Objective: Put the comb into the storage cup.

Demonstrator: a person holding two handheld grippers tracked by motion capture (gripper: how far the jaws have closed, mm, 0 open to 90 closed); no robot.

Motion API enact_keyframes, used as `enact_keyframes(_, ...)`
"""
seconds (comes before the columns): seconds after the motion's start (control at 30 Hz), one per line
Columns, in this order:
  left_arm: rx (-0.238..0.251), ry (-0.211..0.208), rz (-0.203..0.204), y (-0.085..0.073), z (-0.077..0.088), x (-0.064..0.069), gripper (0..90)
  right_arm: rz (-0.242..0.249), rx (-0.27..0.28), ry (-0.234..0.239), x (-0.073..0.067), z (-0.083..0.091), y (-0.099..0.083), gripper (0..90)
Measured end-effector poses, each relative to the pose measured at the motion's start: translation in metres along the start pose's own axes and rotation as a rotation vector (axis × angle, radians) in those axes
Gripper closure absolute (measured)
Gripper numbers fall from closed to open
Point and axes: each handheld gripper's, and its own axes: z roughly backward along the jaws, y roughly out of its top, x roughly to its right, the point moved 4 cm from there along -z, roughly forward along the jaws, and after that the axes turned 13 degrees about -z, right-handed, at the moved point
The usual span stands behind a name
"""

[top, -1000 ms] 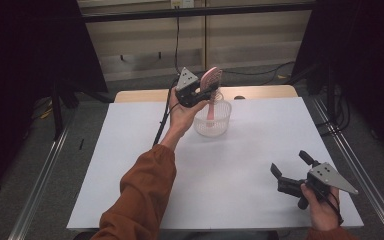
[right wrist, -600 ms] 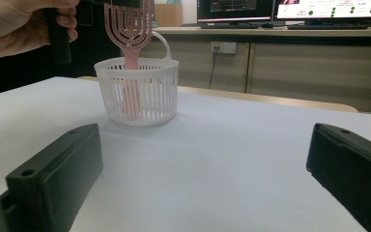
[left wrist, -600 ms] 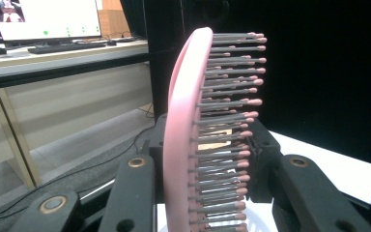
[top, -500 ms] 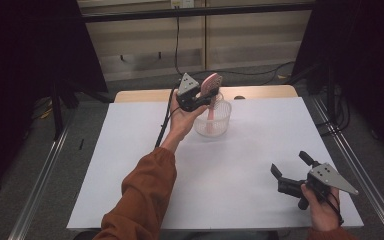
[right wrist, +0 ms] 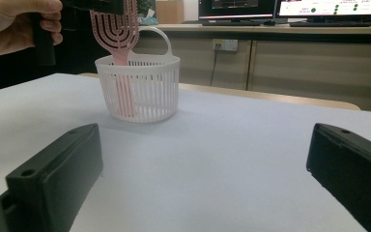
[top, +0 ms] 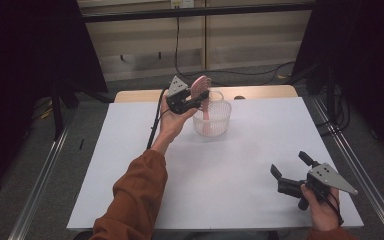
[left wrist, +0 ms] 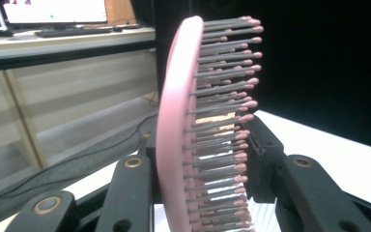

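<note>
One pink hairbrush [top: 200, 90] stands in one white slatted basket [top: 215, 121] near the far edge of the one white table [top: 240, 170]. There are two grippers: the left gripper [top: 198, 97] at the basket and the right gripper [top: 290, 167] near the near right corner.

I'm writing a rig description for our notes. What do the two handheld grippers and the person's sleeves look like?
Both grippers are black with two blocky jaws. The left gripper carries a grey three-cornered plate on top and trails a black cable down across the table. The right gripper has the same grey plate, with small holes near its corners. Brass-coloured pivot rivets show at the left gripper's jaw links. The left sleeve is rust orange.
</note>
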Motion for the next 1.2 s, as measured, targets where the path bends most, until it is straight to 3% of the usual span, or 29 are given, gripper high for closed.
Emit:
enact_keyframes(0.13,-0.022,0.004,-0.017,-0.001,0.006,-0.004,60.5,0.002,-0.002,0.001,-0.001,-0.001,0.000,0.0)
enact_keyframes(0.33,-0.054,0.059,-0.026,-0.005,0.012,-0.015,57.9,0.000,-0.008,0.004,0.000,-0.001,-0.001,0.0)
enact_keyframes(0.53,-0.058,0.062,-0.029,-0.006,0.009,-0.016,57.1,-0.005,-0.011,0.002,0.000,-0.002,-0.001,0.0)
enact_keyframes(0.63,-0.092,0.070,-0.044,-0.012,0.008,-0.018,52.4,-0.002,-0.013,0.004,0.000,-0.002,-0.002,0.0)
enact_keyframes(0.73,-0.076,0.061,0.027,-0.014,0.008,-0.021,54.5,-0.002,-0.014,0.007,0.000,-0.003,-0.002,0.0)
enact_keyframes(0.83,-0.096,0.069,-0.003,-0.015,0.008,-0.022,53.2,-0.002,-0.018,0.007,0.000,-0.003,-0.002,0.0)
enact_keyframes(1.0,-0.112,0.072,0.016,-0.019,0.012,-0.026,49.6,0.000,-0.022,0.006,0.000,-0.003,-0.003,0.0)
enact_keyframes(1.07,-0.140,0.066,-0.001,-0.022,0.012,-0.026,44.4,-0.001,-0.025,0.006,0.000,-0.003,-0.003,0.0)
enact_keyframes(1.2,-0.135,0.055,0.020,-0.025,0.010,-0.024,44.1,-0.001,-0.026,0.007,0.000,-0.004,-0.004,0.0)
